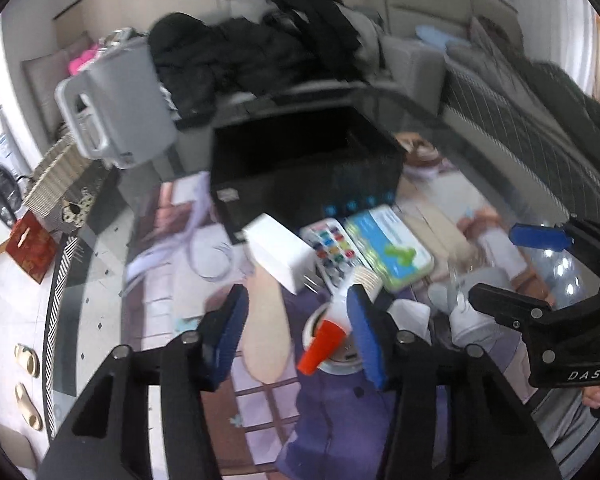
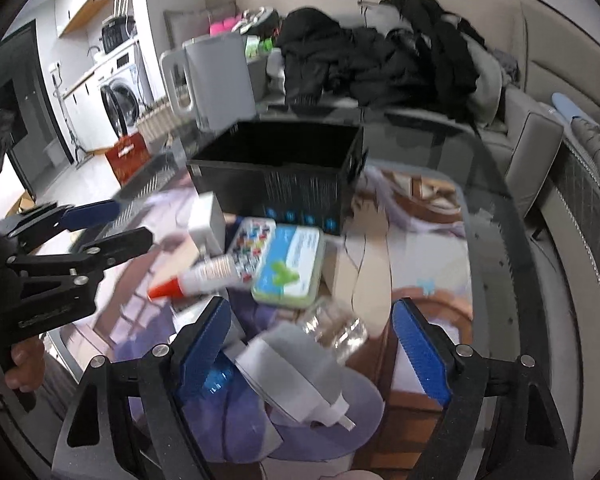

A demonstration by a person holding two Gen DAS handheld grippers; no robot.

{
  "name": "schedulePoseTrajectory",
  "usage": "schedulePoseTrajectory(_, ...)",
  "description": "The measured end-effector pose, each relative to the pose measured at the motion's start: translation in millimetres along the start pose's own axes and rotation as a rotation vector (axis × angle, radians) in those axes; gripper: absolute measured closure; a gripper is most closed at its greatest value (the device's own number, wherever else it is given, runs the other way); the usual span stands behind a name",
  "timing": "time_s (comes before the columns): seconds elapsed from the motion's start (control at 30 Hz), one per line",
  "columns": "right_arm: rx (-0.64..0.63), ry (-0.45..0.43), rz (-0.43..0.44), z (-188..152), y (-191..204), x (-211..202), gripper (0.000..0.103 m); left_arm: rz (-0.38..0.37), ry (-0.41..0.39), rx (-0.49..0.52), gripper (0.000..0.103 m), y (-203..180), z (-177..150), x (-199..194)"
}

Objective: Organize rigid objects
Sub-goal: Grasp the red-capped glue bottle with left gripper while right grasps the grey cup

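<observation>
A black bin (image 1: 304, 164) (image 2: 276, 176) stands open on the glass table. In front of it lie a white box (image 1: 280, 252) (image 2: 206, 220), a paint palette (image 1: 332, 248) (image 2: 252, 248), a green-white tin (image 1: 392, 248) (image 2: 290, 264) and a glue bottle with a red cap (image 1: 328, 336) (image 2: 196, 276). My left gripper (image 1: 296, 332) is open, with the glue bottle's cap just inside its right finger. My right gripper (image 2: 312, 348) is open above a clear bottle with a grey-white top (image 2: 296, 372), which also shows in the left wrist view (image 1: 476, 308).
A grey jug (image 1: 112, 108) (image 2: 216, 80) stands left of the bin. Black clothes (image 1: 260, 52) (image 2: 380, 56) are piled behind it. A tape roll (image 1: 336, 356) lies under the glue bottle. The table's edge (image 1: 60, 320) curves along the left.
</observation>
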State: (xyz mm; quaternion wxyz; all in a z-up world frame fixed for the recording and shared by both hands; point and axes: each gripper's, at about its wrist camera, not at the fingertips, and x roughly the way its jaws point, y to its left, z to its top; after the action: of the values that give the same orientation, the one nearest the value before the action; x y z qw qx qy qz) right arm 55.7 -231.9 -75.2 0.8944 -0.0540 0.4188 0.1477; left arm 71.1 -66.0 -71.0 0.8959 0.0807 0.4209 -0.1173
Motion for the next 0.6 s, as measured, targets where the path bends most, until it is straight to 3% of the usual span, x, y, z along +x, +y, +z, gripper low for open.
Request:
schedulePoseTrajectory(0.17, 0.032, 0.072, 0.043, -9.1, -5.2, 19.8, 0.021, -0.012, 0.063, 0.06, 0.058, -14.5, 0.1, 25.8)
schedulePoseTrajectory(0.37, 0.064, 0.13, 0.09, -13.1, -10.1, 34.3, 0.022, -0.057, 0.121, 0.079, 0.078, -23.7, -0.9, 38.9)
schedulePoseTrajectory(0.6, 0.046, 0.146, 0.113, -15.7, -6.6, 37.7, 0.035, -0.119, 0.144, 0.043, 0.08, -19.2, 0.2, 35.6)
